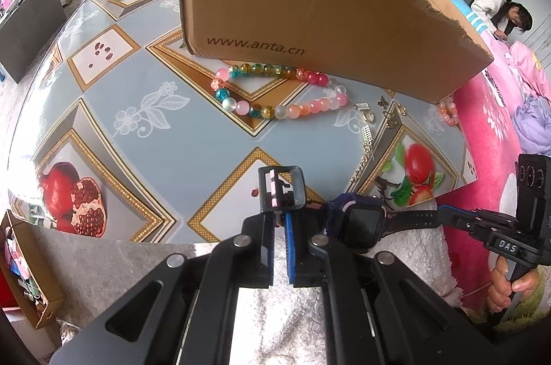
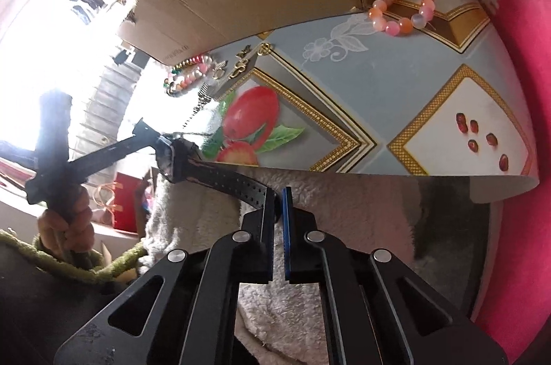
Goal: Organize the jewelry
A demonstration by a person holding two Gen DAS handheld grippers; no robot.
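Observation:
A black wristwatch (image 1: 361,217) hangs stretched between both grippers just above the table's near edge. My left gripper (image 1: 279,223) is shut on its buckle end, the buckle (image 1: 280,189) sticking out past the fingertips. In the right wrist view my right gripper (image 2: 278,203) is shut on the perforated strap end, and the watch face (image 2: 168,158) lies to its left. A multicoloured bead bracelet (image 1: 268,89) lies in front of the cardboard box (image 1: 310,3). A pink-orange bead bracelet (image 2: 401,8) rests by the box's corner.
Small gold charms (image 1: 389,113) and a silver chain (image 1: 366,141) lie on the fruit-patterned table (image 1: 120,89). White fleece (image 1: 413,248) sits below the table edge and pink bedding (image 1: 489,141) to the right. A person (image 1: 506,17) bends over far back.

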